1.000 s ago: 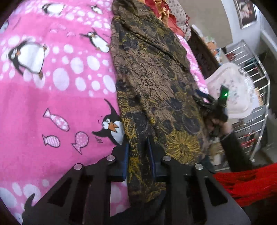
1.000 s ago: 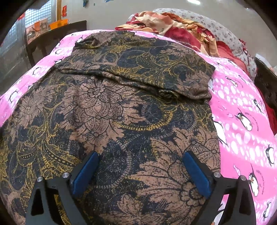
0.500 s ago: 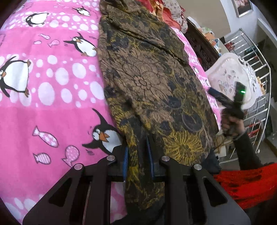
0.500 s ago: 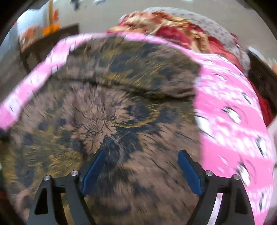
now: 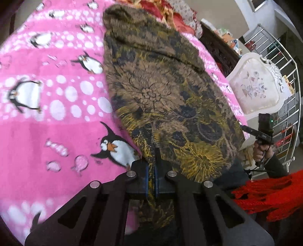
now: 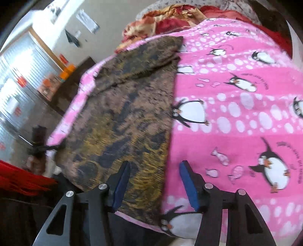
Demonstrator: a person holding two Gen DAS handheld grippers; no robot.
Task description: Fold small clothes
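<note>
A brown, black and gold floral garment [image 5: 166, 90] lies lengthwise on a pink penguin blanket [image 5: 47, 106]. My left gripper [image 5: 151, 176] is shut on the garment's near left edge, cloth pinched between its blue pads. The garment also shows in the right wrist view [image 6: 128, 117], blurred. My right gripper [image 6: 154, 187] is open and empty, held over the garment's near right edge where it meets the blanket [image 6: 236, 113]. The right gripper shows in the left wrist view [image 5: 264, 130], off the bed's right edge.
A pile of red and patterned bedding [image 5: 170, 13] lies at the bed's far end. A white cushioned chair [image 5: 255, 89] and a metal rack [image 5: 280, 62] stand to the right. A dark cabinet [image 6: 72, 83] stands left of the bed.
My right gripper has lifted off the garment's middle and swung to its near right edge, its jaws narrower. My left gripper has closed tighter on the edge.
</note>
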